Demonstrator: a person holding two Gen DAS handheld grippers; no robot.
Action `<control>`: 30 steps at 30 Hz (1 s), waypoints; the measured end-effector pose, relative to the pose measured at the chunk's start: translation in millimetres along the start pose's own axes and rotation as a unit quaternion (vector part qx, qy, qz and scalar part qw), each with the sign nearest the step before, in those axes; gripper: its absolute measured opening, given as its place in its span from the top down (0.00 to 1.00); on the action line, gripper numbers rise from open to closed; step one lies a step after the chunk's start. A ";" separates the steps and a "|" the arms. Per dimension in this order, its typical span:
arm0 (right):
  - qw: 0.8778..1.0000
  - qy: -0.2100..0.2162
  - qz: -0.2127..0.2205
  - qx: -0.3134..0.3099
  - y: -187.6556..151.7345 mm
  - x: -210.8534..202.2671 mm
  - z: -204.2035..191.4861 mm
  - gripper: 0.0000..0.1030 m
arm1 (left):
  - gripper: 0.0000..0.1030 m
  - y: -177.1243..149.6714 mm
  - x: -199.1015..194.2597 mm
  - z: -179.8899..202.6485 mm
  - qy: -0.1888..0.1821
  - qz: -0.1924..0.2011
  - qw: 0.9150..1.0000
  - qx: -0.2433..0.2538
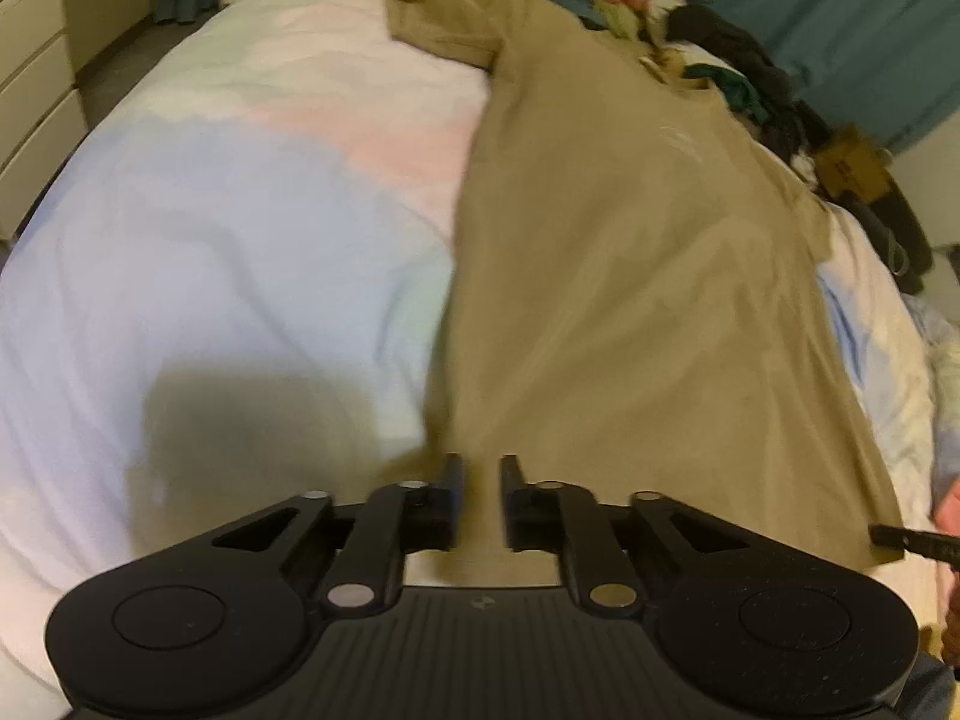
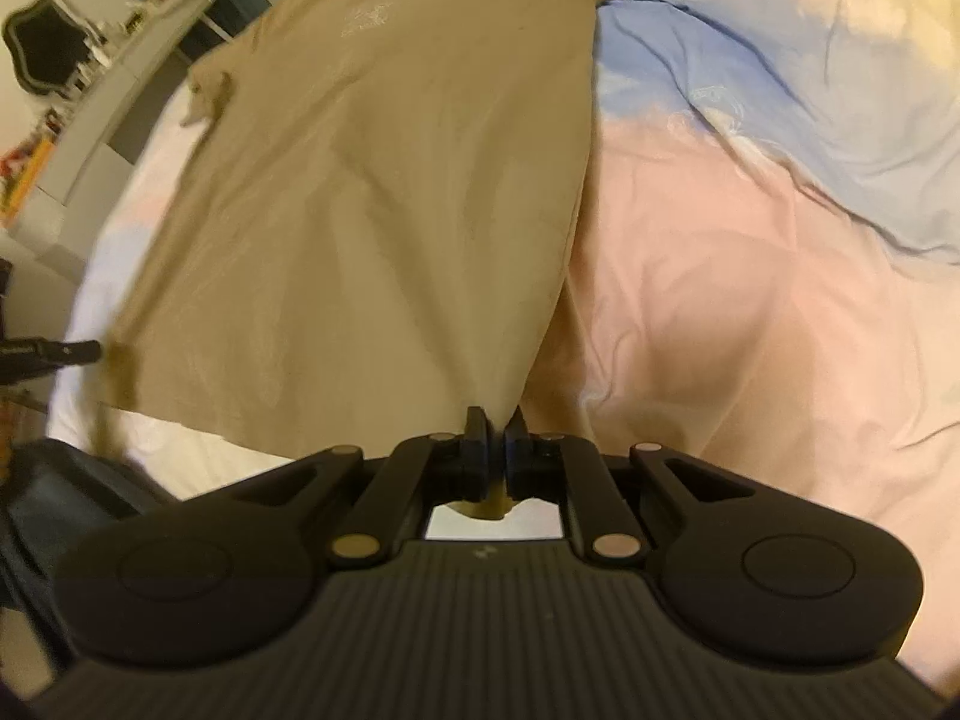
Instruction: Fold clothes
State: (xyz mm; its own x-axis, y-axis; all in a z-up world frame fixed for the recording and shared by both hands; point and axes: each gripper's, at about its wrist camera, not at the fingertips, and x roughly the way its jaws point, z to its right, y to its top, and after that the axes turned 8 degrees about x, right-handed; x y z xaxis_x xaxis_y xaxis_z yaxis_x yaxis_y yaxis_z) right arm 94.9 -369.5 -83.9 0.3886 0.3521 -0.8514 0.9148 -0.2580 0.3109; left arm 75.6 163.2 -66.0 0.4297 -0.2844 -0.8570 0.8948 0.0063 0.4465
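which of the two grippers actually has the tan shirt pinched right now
The right gripper: its jaws are closed on a bottom corner of the tan shirt, with cloth bunched between them. The left gripper hovers above the hem with a visible gap between its jaws.

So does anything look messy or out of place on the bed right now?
Yes. A jumbled pile of clothes sits unfolded at the far edge of the bed, beyond the tan shirt. The shirt's far sleeve lies bunched rather than flat.
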 end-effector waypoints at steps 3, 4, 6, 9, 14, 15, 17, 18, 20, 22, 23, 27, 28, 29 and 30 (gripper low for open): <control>1.000 0.021 0.015 0.017 3.0 -11.6 0.4 0.80 | 0.44 3.2 -19.5 16.2 0.028 0.037 0.998 0.041; 0.999 0.028 0.027 0.020 4.8 -16.6 -0.9 0.63 | 0.42 4.7 -26.1 24.8 0.035 0.050 0.996 0.058; 0.997 0.044 0.059 0.021 8.9 -26.1 -4.6 0.31 | 0.33 9.3 -34.4 42.5 0.033 0.077 0.993 0.082; 0.990 0.073 0.114 0.030 22.0 -34.4 -7.9 0.26 | 0.24 11.1 -43.6 75.5 0.025 0.121 0.987 0.106; 0.956 0.126 0.239 0.115 65.9 -14.3 5.9 0.25 | 0.20 25.1 -26.6 134.2 -0.004 0.190 0.974 0.120; 0.945 0.134 0.263 0.139 77.2 -4.2 11.2 0.25 | 0.19 27.3 -20.5 142.1 -0.006 0.198 0.973 0.121; 0.926 0.144 0.293 0.191 100.0 21.8 26.9 0.25 | 0.19 32.2 0.0 156.3 0.001 0.207 0.971 0.122; 0.915 0.149 0.305 0.216 111.5 35.4 35.3 0.25 | 0.19 35.1 9.7 161.6 0.004 0.205 0.971 0.120; 0.892 0.158 0.329 0.267 134.3 62.7 52.1 0.24 | 0.19 40.7 34.5 164.6 -0.003 0.199 0.974 0.111; 0.879 0.165 0.341 0.291 158.1 88.1 67.3 0.24 | 0.19 46.4 63.0 164.4 -0.014 0.199 0.975 0.102; 0.875 0.165 0.345 0.298 169.9 100.9 73.9 0.24 | 0.19 50.3 77.0 159.9 -0.024 0.197 0.975 0.096; 0.868 0.171 0.350 0.309 216.6 144.8 99.1 0.24 | 0.19 65.8 120.6 136.8 -0.038 0.192 0.977 0.088; 0.869 0.167 0.353 0.305 224.1 149.2 98.6 0.24 | 0.19 70.8 130.1 133.7 -0.035 0.192 0.977 0.091; 0.870 0.163 0.355 0.300 231.6 153.7 98.0 0.24 | 0.19 75.0 137.6 131.1 -0.038 0.191 0.977 0.090; 0.871 0.160 0.358 0.296 239.2 158.1 97.5 0.24 | 0.19 78.7 144.3 128.7 -0.042 0.190 0.977 0.087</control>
State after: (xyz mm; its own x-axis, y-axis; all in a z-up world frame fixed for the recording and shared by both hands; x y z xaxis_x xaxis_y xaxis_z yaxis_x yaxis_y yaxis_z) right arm 364.4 -463.3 -185.3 0.9333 0.1183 -0.3390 0.2452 -0.8997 0.3612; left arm 192.4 -0.7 -121.5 0.7081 -0.3712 -0.6006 0.6361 -0.0339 0.7709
